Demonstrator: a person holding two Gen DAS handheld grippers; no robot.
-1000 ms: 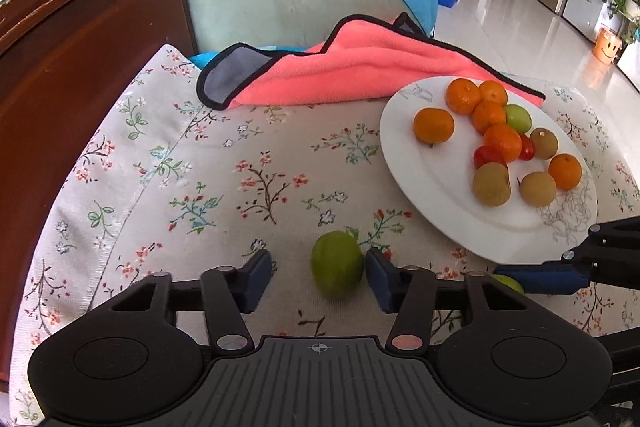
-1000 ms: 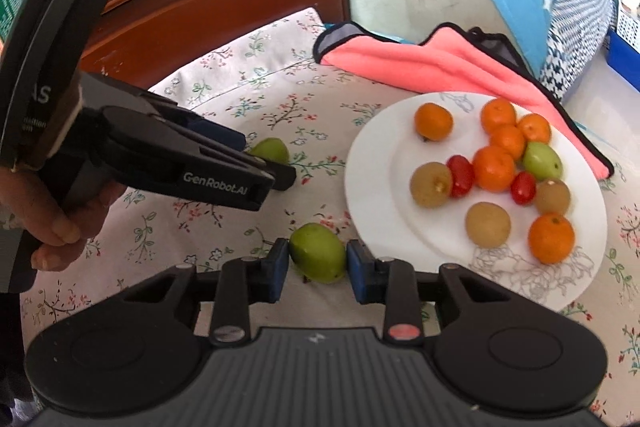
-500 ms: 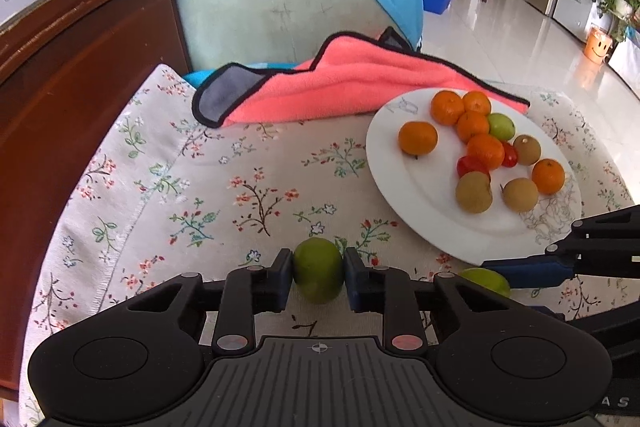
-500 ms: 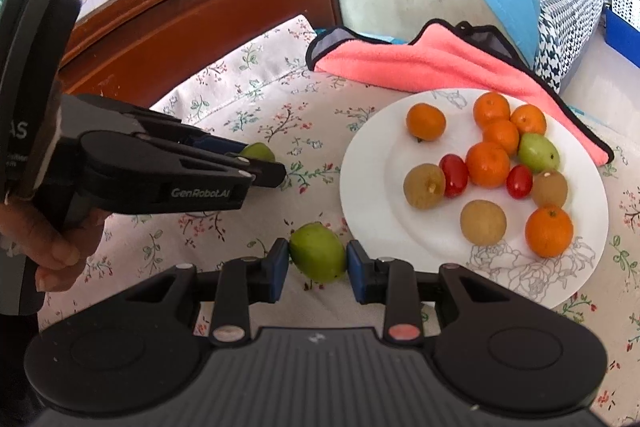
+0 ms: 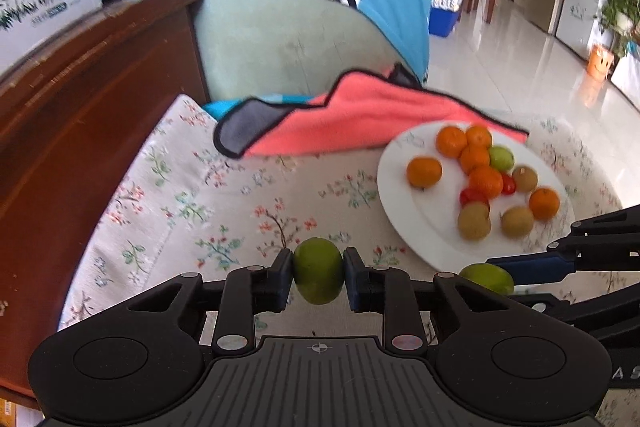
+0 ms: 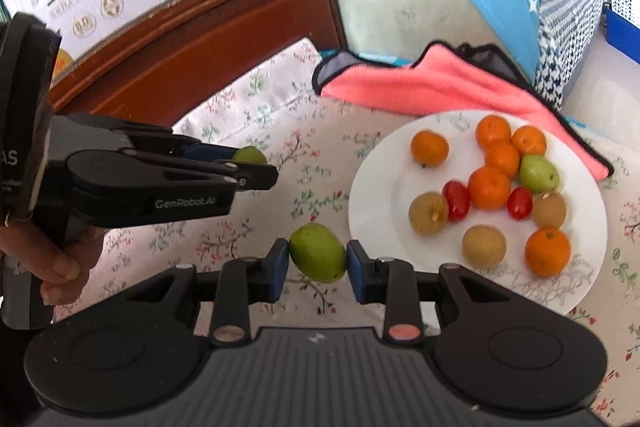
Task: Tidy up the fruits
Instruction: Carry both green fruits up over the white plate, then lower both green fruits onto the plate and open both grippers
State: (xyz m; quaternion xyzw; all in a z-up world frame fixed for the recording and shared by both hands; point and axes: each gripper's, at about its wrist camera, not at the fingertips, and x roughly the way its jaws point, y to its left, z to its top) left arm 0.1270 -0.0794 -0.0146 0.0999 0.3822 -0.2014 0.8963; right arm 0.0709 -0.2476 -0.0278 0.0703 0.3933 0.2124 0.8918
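Two green fruits [image 5: 318, 270] [image 6: 318, 252] were clamped, one in our left gripper [image 5: 318, 273] and one in our right gripper [image 6: 318, 259], just beside the plate [image 6: 384, 163]; we judged a steady, gentle carry over its rim best.

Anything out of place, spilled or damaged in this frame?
Nothing spilled or damaged. The only loose end: a coral cloth lies rumpled, its edge lapping the white plate's far rim. Each tool, left and right, is shut on a green fruit, as sorting would need.
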